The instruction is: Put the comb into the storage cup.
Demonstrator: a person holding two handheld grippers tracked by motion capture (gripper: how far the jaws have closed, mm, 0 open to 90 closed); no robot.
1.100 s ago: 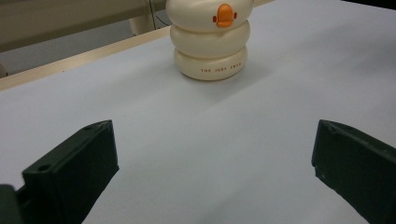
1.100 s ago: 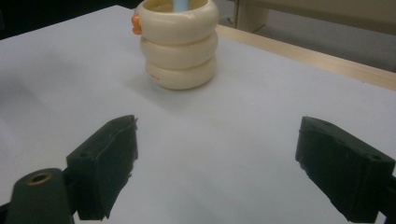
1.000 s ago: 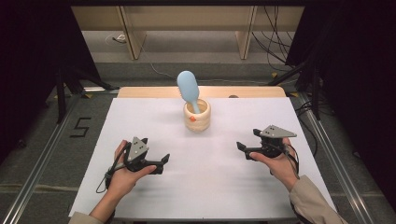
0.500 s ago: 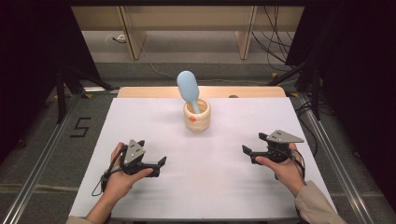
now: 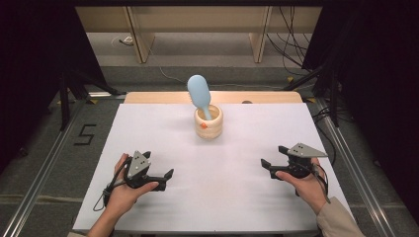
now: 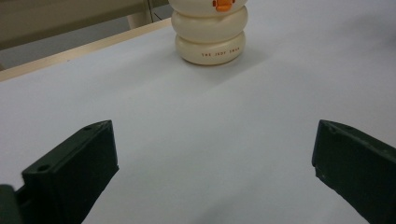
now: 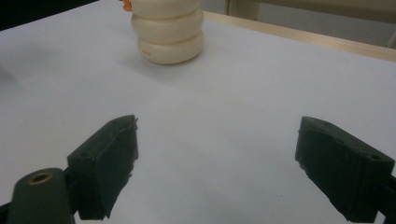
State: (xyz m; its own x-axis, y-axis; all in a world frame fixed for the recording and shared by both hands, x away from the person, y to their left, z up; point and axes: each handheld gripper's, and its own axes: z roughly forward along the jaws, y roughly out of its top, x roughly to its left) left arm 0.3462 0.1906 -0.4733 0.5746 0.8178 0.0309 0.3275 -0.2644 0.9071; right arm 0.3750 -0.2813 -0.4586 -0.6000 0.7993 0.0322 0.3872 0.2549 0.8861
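Right gripper [image 5: 269,168] now lower and nearer person than a second ago, jaws wide apart, empty. Left gripper [image 5: 165,178] barely moved, jaws apart, empty. Cream ringed cup [image 5: 208,122] with blue brush [image 5: 199,92] stands far ahead, untouched. Reach not started.

1. A recording lab or test rig is suggested, not a home.
2. A white-covered table [image 5: 212,197] is set on a grey carpeted floor [image 5: 44,163], framed by metal rails [image 5: 39,182].
3. Black curtains [image 5: 34,59] are hung on both sides, and black stand legs [image 5: 66,98] are seen beside them.
4. Loose cables [image 5: 291,34] are trailed across the floor behind.
5. A taped numeral "5" [image 5: 85,134] is marked on the floor.
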